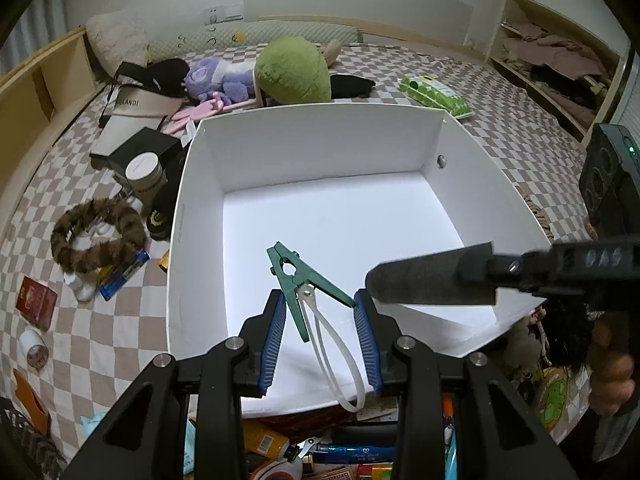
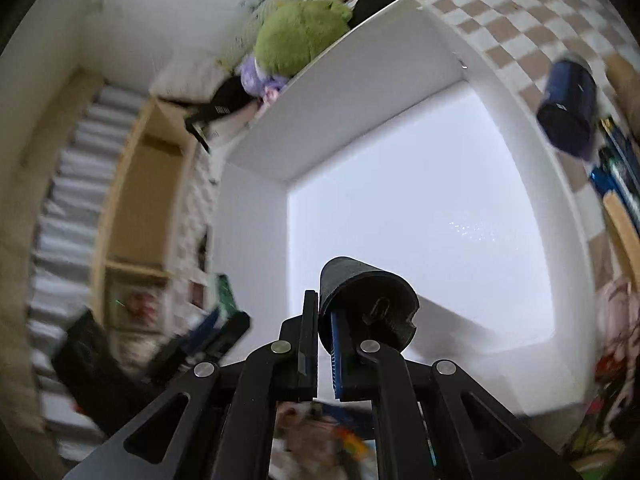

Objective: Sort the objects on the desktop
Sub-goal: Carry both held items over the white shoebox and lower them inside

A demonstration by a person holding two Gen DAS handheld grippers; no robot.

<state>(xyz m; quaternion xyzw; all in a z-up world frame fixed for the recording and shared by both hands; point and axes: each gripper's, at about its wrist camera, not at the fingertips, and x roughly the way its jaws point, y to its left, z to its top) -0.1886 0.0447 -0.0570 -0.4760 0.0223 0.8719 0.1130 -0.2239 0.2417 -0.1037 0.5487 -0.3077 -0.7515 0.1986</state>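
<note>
Closest to my left wrist lens, my left tongs (image 1: 320, 336) are spread wide, their blue ribbed pads (image 1: 276, 336) not pressing on anything. Between those pads sits a green clamp (image 1: 298, 280) with a loop of white cord (image 1: 340, 356) tied to it; the clamp lies inside the white box (image 1: 312, 152), near its front wall, and one handle tip touches or nearly touches the right pad, I cannot tell which. That box stands on a checkered bed cover (image 1: 500, 92). Left of the box lie a furry brown ring (image 1: 98, 236), a red packet (image 1: 36, 302) and a black box (image 1: 144, 146) with a white-lidded jar (image 1: 144, 172) beside it. Beyond the far wall rests a green plush toy (image 1: 294, 70) next to a purple one (image 1: 218, 80), and a green polka-dot pack (image 1: 434, 94) lies further right. From the right edge my other tool reaches over the box, carrying a black cylinder (image 1: 432, 278). Through the right wrist lens, my right tongs (image 2: 324, 340) are clenched on that black cylinder (image 2: 368, 304), which stands up between the pads above the bright floor of the white box (image 2: 420, 208). This view is blurred; the green plush toy (image 2: 300, 36) shows past the box's far wall, and a dark blue container (image 2: 568, 108) lies on the checkered cover to the right.
</note>
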